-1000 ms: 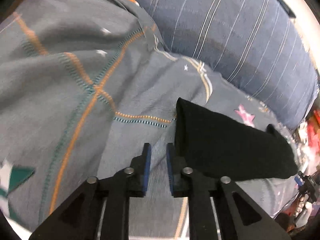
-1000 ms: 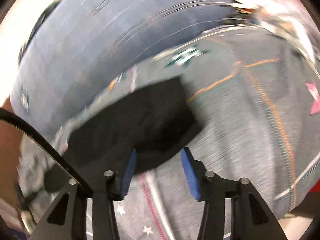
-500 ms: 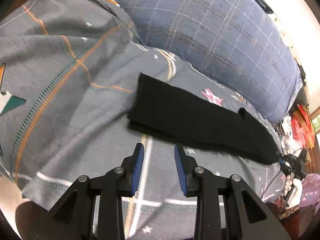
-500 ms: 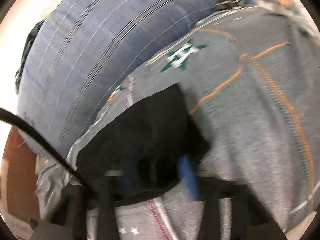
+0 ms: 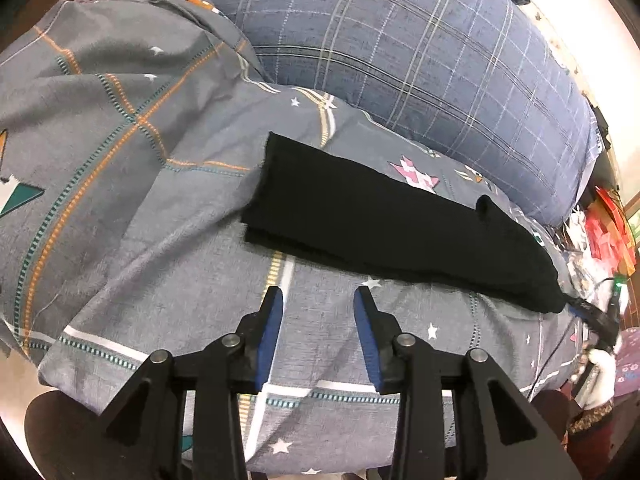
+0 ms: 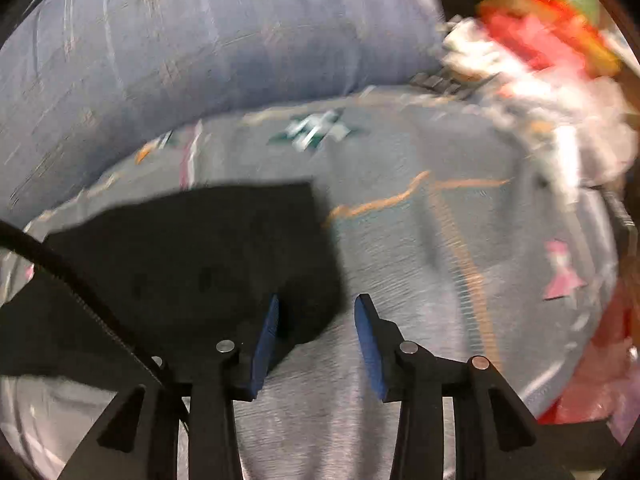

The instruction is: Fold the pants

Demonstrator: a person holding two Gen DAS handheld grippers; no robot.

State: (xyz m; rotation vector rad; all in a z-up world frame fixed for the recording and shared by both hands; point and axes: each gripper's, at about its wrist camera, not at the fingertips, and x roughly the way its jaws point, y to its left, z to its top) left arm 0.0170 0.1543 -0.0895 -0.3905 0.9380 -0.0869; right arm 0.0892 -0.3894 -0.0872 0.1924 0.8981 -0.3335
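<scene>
The black pants (image 5: pixel 384 220) lie folded into a long strip on the grey patterned bedsheet (image 5: pixel 160 280). My left gripper (image 5: pixel 318 300) is open and empty, held back from the strip's near edge. In the blurred right wrist view the pants (image 6: pixel 192 248) fill the lower left. My right gripper (image 6: pixel 316 308) is open and empty, with the pants' near right corner just ahead of its left finger (image 6: pixel 266 332). The right gripper also shows small at the strip's far right end in the left wrist view (image 5: pixel 592 316).
A large blue plaid pillow (image 5: pixel 420 52) lies along the far side of the bed (image 6: pixel 200 40). Red and white clutter (image 6: pixel 532 52) sits off the bed's right end. A dark cable (image 6: pixel 80 292) crosses the right wrist view's lower left.
My left gripper has opened wider and pulled back from the pants. My right gripper has swung right, and the pants' corner now lies lower left in its view.
</scene>
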